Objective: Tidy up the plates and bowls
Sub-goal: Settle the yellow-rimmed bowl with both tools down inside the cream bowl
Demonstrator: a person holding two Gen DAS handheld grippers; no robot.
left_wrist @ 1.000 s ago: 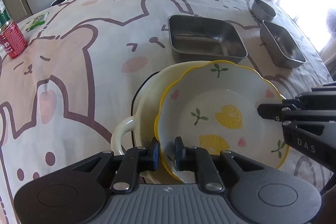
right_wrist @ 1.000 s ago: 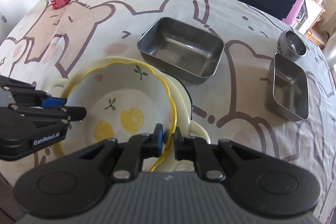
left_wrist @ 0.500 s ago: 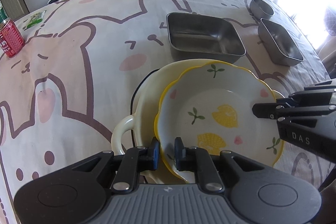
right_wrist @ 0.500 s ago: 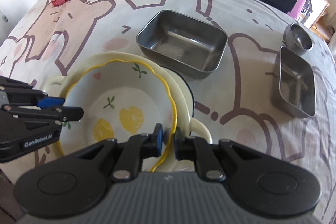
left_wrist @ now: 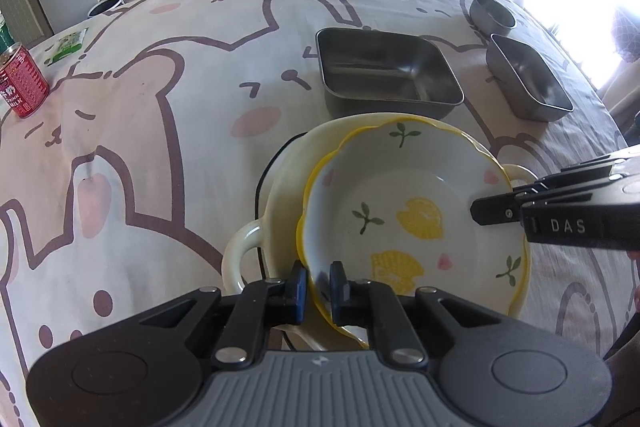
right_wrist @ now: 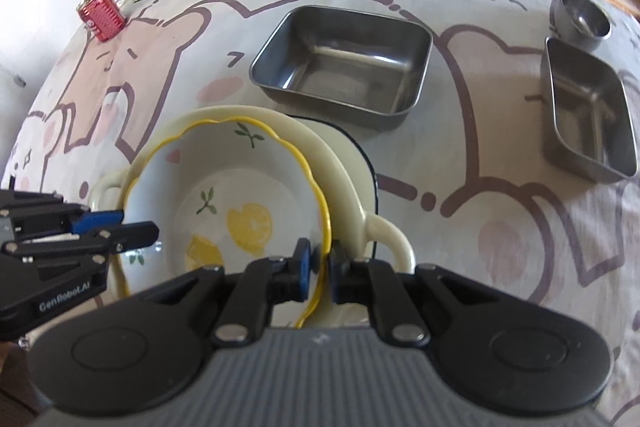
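Observation:
A white bowl with a yellow scalloped rim and lemon print (left_wrist: 412,211) (right_wrist: 232,203) rests tilted inside a cream two-handled dish (left_wrist: 288,179) (right_wrist: 344,179), which sits on a dark-rimmed plate (right_wrist: 370,163). My left gripper (left_wrist: 318,289) (right_wrist: 136,225) has the bowl's left rim between its blue pads, and its jaws are closing on it. On the opposite rim, my right gripper (right_wrist: 320,275) (left_wrist: 476,213) is shut on the lemon bowl.
Beyond the stack stands a large square steel tray (left_wrist: 384,71) (right_wrist: 344,63). A smaller steel tray (left_wrist: 528,79) and a small steel bowl (left_wrist: 492,13) are at the right. A red can (left_wrist: 22,87) stands far left, with dark chairs at the far edge.
My right gripper has shifted a little and rolled, still holding the bowl's rim. The left gripper has stayed in place on the other rim.

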